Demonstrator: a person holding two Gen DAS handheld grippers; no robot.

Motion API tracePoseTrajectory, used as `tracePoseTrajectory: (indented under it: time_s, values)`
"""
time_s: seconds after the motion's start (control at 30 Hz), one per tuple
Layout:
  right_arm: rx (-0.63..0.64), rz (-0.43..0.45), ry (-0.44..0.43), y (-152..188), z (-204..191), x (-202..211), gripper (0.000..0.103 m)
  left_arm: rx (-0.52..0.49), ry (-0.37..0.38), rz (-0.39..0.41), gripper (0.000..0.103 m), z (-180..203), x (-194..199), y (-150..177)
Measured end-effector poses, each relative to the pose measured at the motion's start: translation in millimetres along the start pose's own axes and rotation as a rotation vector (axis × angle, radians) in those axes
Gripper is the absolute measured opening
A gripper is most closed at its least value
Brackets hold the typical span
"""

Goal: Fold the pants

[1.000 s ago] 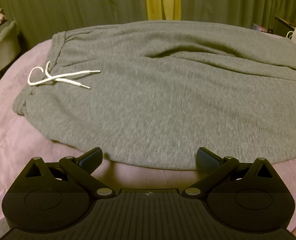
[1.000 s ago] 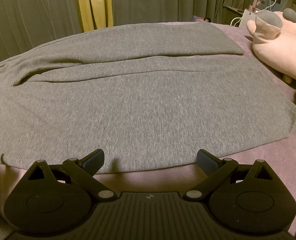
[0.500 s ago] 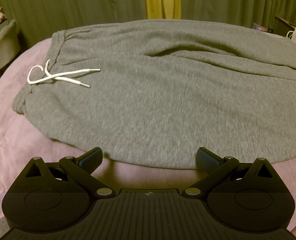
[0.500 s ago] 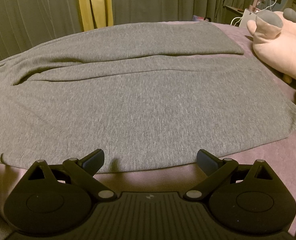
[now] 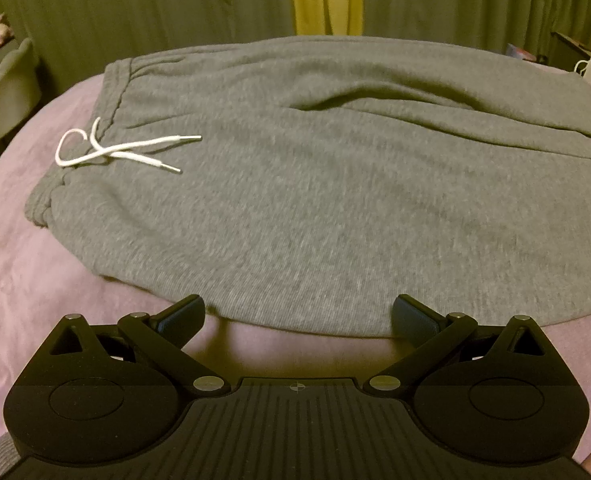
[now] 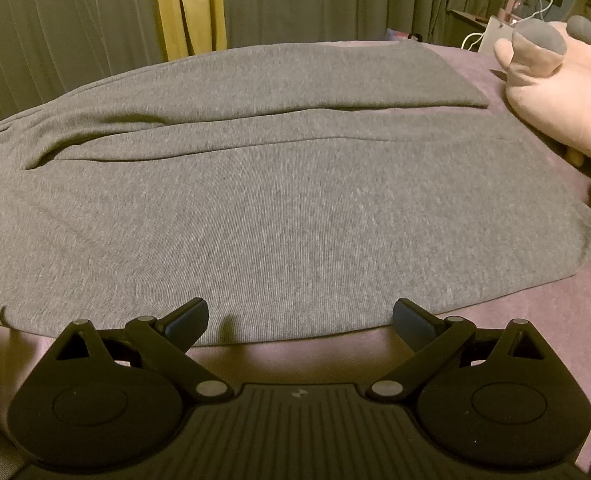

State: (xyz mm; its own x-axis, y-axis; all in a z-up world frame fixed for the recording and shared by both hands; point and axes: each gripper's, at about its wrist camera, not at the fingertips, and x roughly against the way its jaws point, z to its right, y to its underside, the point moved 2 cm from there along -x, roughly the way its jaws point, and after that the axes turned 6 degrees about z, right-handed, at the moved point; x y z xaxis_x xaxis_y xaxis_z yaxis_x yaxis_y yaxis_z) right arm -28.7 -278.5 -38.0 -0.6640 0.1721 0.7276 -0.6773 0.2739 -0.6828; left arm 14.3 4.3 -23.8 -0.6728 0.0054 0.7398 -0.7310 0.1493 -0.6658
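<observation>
The grey sweatpants (image 5: 315, 200) lie spread flat on the purple bed (image 5: 35, 280), waistband and white drawstring (image 5: 111, 152) to the left. The left gripper (image 5: 298, 312) and the right gripper (image 6: 300, 316) both hover at the near hem with jaws wide open, holding nothing. To fold well, each should probably pinch both layers of that near edge before lifting it together toward the far leg.

Bare bed (image 5: 35, 280) lay open along the near edge of the grey pants (image 6: 287, 208), giving clear passage. Right of the pants, a pink plush toy (image 6: 555, 92) crowded the leg ends; curtains (image 6: 295, 0) closed off the far side.
</observation>
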Motion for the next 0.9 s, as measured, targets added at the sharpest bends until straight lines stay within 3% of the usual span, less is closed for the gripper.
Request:
tracePoseTrajectory:
  time_s: [0.9]
  values:
    - [0.006, -0.002, 0.002, -1.3, -0.7, 0.7, 0.099, 0.005, -0.010, -0.015, 0.103, -1.8, -1.0, -1.4]
